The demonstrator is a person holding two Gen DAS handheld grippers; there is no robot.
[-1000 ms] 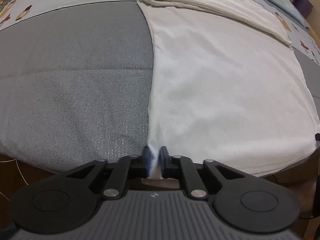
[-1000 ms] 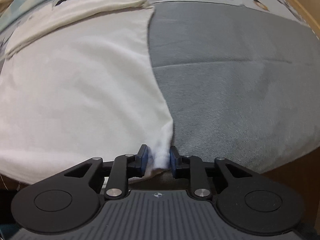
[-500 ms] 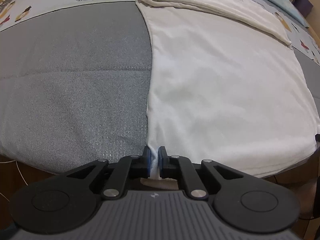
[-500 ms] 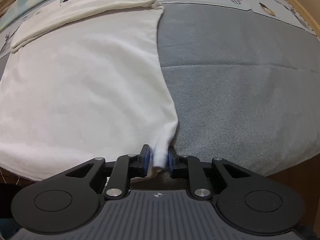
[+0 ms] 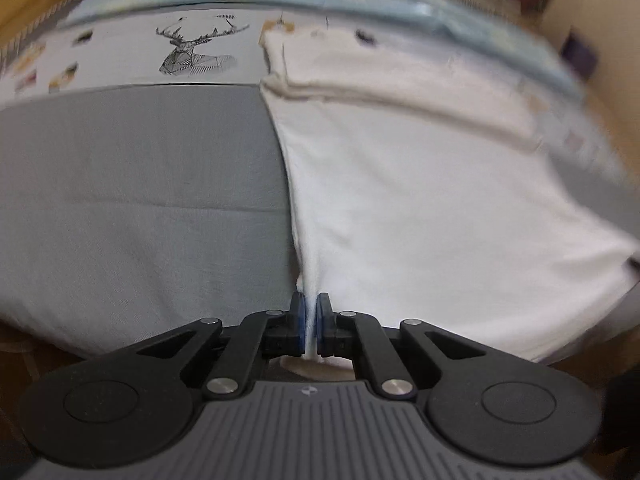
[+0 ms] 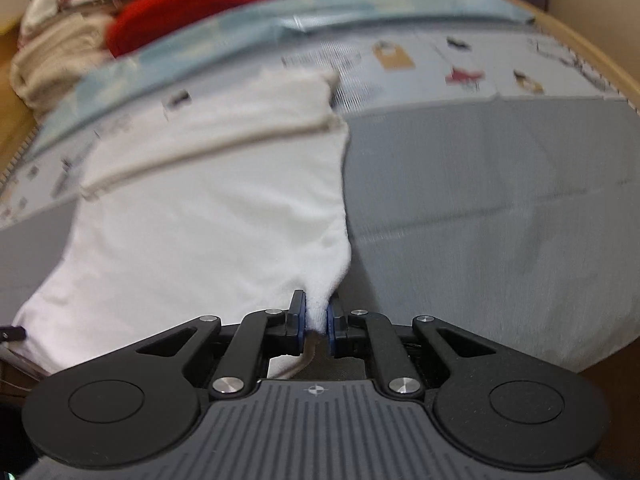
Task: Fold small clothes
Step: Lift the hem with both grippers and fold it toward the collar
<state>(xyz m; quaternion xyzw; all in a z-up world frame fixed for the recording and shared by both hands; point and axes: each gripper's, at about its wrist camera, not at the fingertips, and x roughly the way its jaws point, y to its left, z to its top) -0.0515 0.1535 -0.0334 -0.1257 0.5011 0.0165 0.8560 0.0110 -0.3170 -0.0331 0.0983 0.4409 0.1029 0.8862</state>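
Your left tongs (image 5: 310, 316) grip the white garment's (image 5: 420, 208) corner at the bed's (image 5: 132, 184) near edge. Your right tongs (image 6: 316, 318) are closing on its other near corner, cloth pinched between them.

White garment (image 5: 420, 208) spread flat, near corners lifted, far edge folded.

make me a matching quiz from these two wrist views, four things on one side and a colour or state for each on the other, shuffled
Things:
1. white garment
2. grey cushion
3. left gripper
4. bundle at the back

States:
A. red
B. grey, lying under the cloth
C. shut on the near left corner
D. near corners pinched, far part flat

Pairs: 1-D, 2-B, 3-C, 4-A
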